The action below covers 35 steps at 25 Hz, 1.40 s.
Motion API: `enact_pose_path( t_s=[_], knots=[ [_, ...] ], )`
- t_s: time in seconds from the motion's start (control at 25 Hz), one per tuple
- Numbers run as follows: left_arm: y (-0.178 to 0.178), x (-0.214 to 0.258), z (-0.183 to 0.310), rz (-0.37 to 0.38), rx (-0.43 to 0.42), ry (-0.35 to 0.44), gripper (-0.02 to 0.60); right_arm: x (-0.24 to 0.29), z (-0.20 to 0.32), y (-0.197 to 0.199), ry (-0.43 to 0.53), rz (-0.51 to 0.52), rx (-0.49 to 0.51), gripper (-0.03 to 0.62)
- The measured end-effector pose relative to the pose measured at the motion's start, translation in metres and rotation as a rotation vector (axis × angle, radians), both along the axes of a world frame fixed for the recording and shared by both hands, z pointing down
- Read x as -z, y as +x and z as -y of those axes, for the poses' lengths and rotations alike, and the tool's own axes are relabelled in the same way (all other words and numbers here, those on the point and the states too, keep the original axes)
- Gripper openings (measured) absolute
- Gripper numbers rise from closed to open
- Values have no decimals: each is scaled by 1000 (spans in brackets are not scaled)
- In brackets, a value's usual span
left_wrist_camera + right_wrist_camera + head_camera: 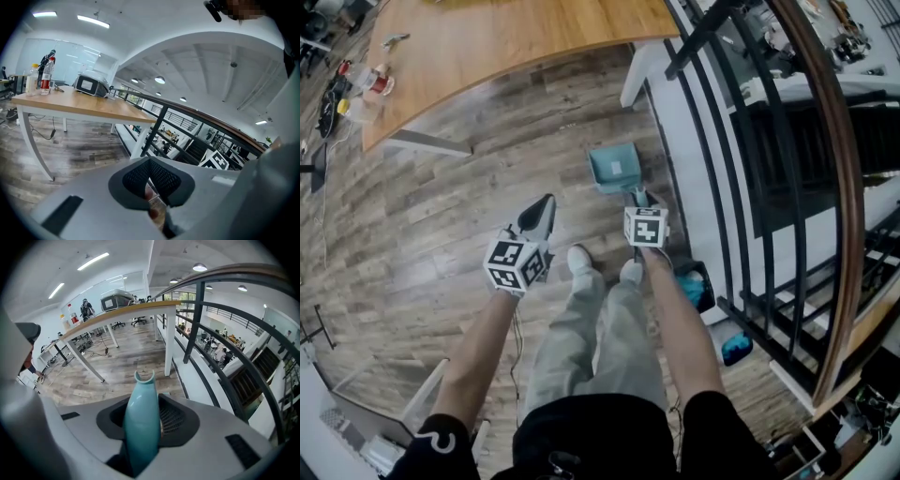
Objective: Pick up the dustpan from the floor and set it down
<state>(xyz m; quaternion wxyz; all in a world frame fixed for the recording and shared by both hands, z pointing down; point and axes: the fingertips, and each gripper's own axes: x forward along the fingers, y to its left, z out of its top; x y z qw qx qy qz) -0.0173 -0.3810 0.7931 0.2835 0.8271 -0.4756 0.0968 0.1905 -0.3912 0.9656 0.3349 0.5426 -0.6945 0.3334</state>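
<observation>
Teal plastic, likely light and stiff, the dustpan sits at twelve o'clock, right gripper clamped on its smooth handle, left gripper closed, empty.

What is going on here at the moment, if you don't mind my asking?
A standing person holds tongs in each hand. The right tongs are closed on the handle of a teal dustpan, whose pan looks to rest on the wooden floor beside the railing. The left tongs hang shut and empty alongside.
</observation>
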Motion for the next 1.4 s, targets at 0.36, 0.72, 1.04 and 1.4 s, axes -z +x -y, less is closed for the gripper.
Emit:
enact_pose_path(
  t_s=[0.36,0.72,1.04,1.4],
  knots=[
    [2,-1,-6,9,19,-3,-2,1,-7,16,-3,-62,42,86],
    [-4,33,-18,9,89,17,-2,39,-19,32,-11,-29,60,86],
    [-6,99,-49,16,184,59,-2,121,-33,40,21,-10,127,86],
    [4,184,-88,-7,316,119,-3,244,-28,47,115,36,225,86]
  ],
)
